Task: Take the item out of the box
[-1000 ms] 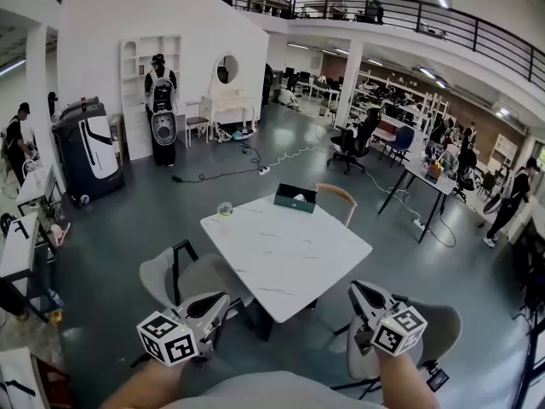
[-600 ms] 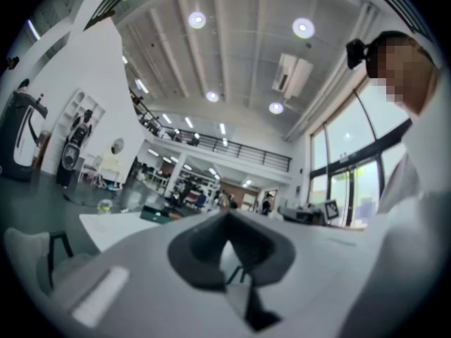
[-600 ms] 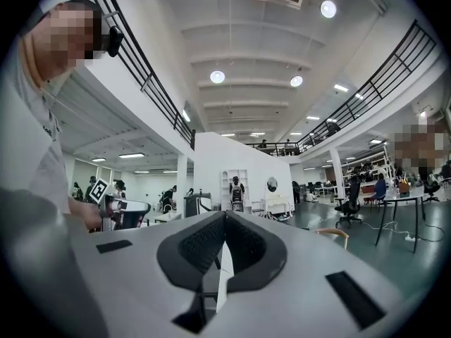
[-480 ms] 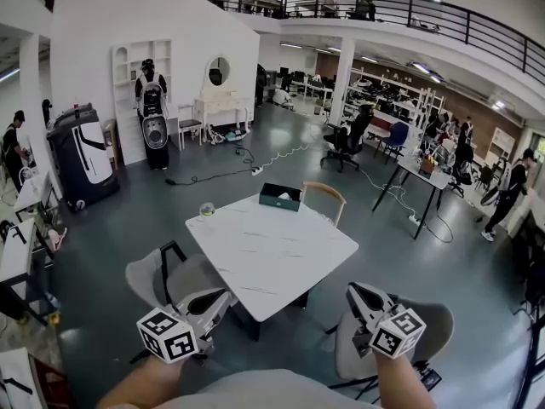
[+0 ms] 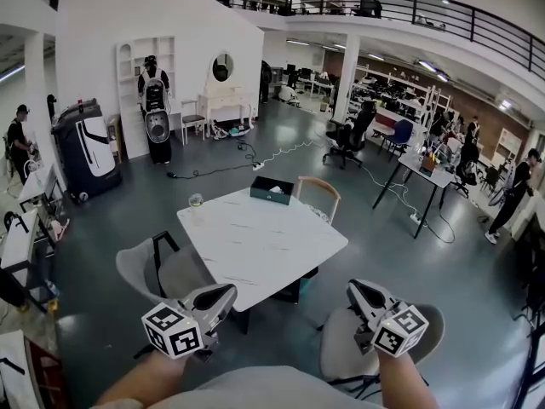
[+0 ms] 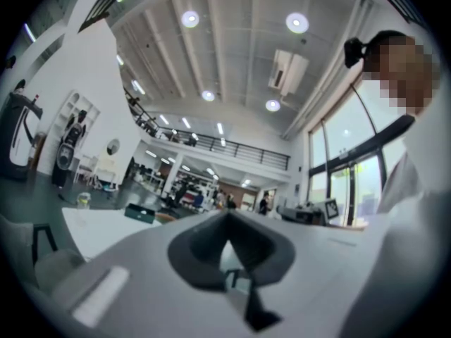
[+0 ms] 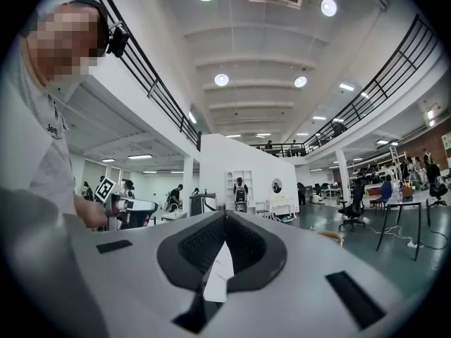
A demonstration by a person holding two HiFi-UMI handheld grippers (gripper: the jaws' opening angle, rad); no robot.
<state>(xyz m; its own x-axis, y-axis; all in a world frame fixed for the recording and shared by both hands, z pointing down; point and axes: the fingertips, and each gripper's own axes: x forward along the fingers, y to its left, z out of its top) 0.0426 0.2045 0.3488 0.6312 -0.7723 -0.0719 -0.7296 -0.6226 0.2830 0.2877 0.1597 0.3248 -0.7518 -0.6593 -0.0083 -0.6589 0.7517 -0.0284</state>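
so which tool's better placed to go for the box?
Left, marginally. Left tool and right tool are both shut, well short of the table; the box at its far edge lies nearer the left one's line and shows in the left gripper view only.
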